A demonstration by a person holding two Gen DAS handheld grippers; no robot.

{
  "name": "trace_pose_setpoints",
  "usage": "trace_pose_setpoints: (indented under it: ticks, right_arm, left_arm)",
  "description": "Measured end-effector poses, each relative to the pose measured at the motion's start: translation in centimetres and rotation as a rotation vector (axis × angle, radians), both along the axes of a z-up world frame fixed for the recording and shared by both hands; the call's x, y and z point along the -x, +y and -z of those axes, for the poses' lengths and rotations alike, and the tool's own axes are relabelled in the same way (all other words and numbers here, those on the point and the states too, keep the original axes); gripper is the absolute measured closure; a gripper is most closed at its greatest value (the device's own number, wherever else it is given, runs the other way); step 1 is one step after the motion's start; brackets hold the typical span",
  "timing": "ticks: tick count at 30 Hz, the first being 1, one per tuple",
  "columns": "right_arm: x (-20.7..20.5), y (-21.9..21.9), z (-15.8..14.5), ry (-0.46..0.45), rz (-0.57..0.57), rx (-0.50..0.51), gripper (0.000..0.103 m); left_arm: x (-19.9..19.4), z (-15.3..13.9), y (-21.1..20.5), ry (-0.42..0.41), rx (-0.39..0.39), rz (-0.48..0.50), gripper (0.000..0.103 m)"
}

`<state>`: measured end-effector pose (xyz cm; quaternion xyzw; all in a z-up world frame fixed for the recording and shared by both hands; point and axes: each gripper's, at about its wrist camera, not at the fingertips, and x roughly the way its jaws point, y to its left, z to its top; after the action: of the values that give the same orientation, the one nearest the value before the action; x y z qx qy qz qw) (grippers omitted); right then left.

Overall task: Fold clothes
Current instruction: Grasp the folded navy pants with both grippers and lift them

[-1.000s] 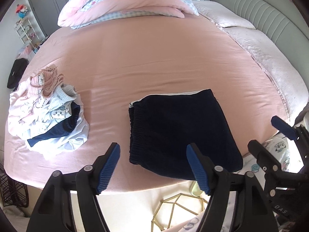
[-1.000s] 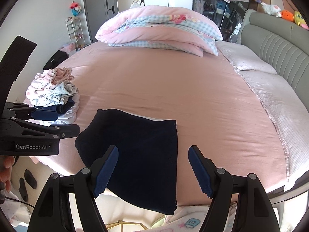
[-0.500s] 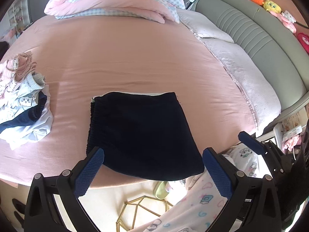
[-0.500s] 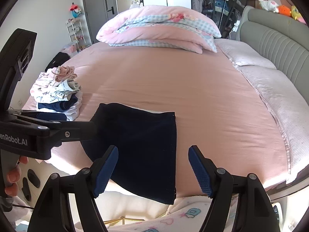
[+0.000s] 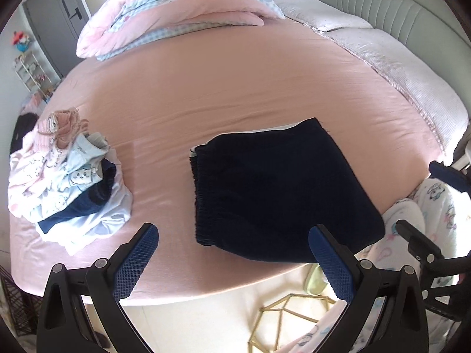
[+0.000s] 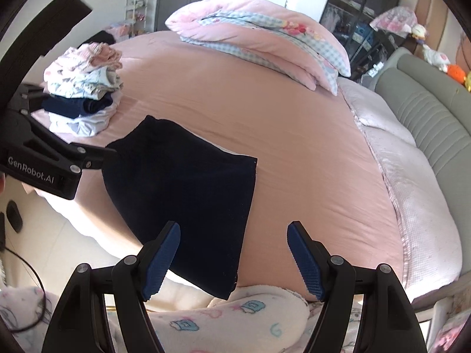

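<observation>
Left gripper (image 5: 232,253) has spread its jaws since a second ago, from partly closed to fully wide, nothing between the pads; it hovers over the near edge of the bed. Right gripper (image 6: 234,250) is released too, jaws apart and empty, same spread as before, now rolled so the view tilts. The navy shorts (image 5: 276,188) lie folded in a compact rectangle near the bed's front edge, elastic waistband to the left in the left wrist view, one corner hanging just over the edge; neither gripper touches them. Judgement: this garment's fold looks finished and let go, so the likely next step is moving it to the stack or fetching another piece. The stack of folded clothes (image 5: 64,176) sits well apart to the left, pale prints over a navy layer. Surface is a pink bed sheet (image 5: 235,88), soft, lightly creased. Pink-and-blue checked duvet (image 5: 182,8) is bundled at the far end, a grey padded headboard (image 5: 382,6) on the right, a grey door (image 5: 56,23) and small shelf on the left. The person's patterned fleece sleeve (image 6: 235,317) shows at the bottom.
</observation>
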<state>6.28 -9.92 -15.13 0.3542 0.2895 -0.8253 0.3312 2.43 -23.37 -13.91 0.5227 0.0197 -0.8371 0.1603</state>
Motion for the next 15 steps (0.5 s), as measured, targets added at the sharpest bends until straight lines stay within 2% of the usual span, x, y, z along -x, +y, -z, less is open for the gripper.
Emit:
trace_pose_setpoints:
  ticks: [4, 9, 11, 15]
  right_arm:
    - [-2.8, -1.5, 1.2, 0.076, -0.124, -0.082, 0.028]
    - [-5.9, -3.4, 4.1, 0.093, -0.268, -0.204, 0.028]
    - [-6.5, -3.9, 5.5, 0.096, -0.291, -0.26, 0.028]
    - [-7.0, -4.3, 6.9, 0.092, -0.323, -0.307, 0.028]
  left_arm:
    - [-1.5, 0.3, 0.7, 0.007, 0.216, 0.071, 0.0]
    - [-3.2, 1.7, 1.6, -0.005, 0.444, 0.178, 0.0]
    - [-3.8, 2.3, 1.6, -0.009, 0.462, 0.213, 0.0]
    - [-4.2, 3.5, 1.1, -0.046, 0.49, 0.229, 0.0]
